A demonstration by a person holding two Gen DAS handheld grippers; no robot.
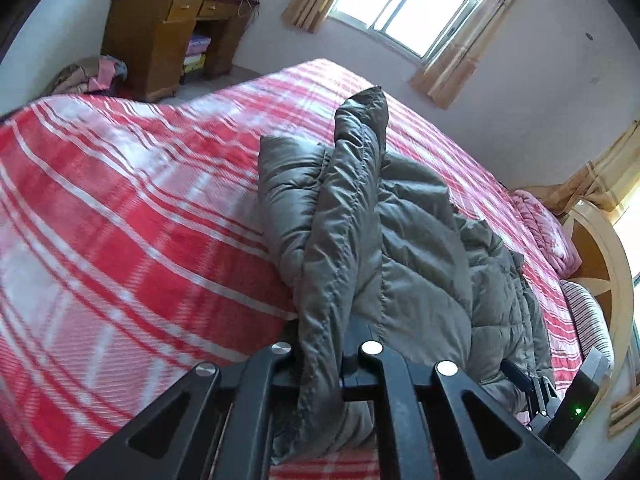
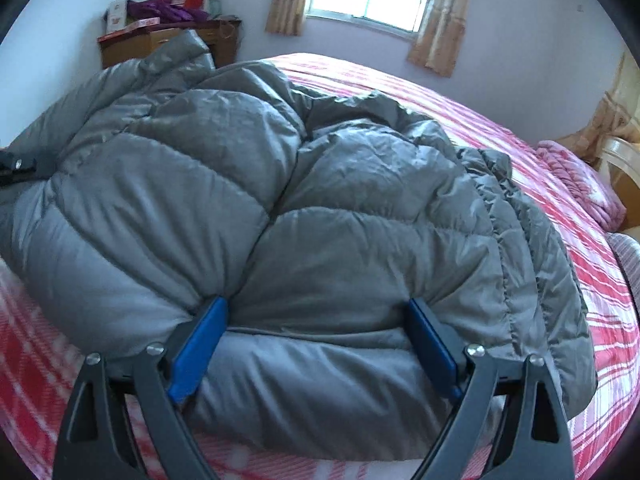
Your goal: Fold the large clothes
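A grey padded jacket [image 1: 400, 240] lies bunched on the bed's red and white checked cover [image 1: 120, 220]. My left gripper [image 1: 324, 344] is shut on a fold of the jacket's edge, which hangs over the jaws and hides the fingertips; the fold is lifted off the cover. In the right wrist view the jacket [image 2: 280, 180] fills the middle. My right gripper [image 2: 318, 308] stands open wide at its near hem, and the blue pads [image 2: 204, 336] touch the puffed fabric on either side. The left gripper [image 2: 16, 168] shows as a dark shape at the far left edge.
A wooden desk [image 1: 160, 40] piled with boxes and clothes stands against the far wall by a curtained window [image 1: 404, 4]. A pink blanket [image 1: 548, 232] and a striped pillow [image 1: 588, 320] lie by the wooden headboard [image 1: 600, 272] on the right. Bare cover [image 2: 580, 320] lies around the jacket.
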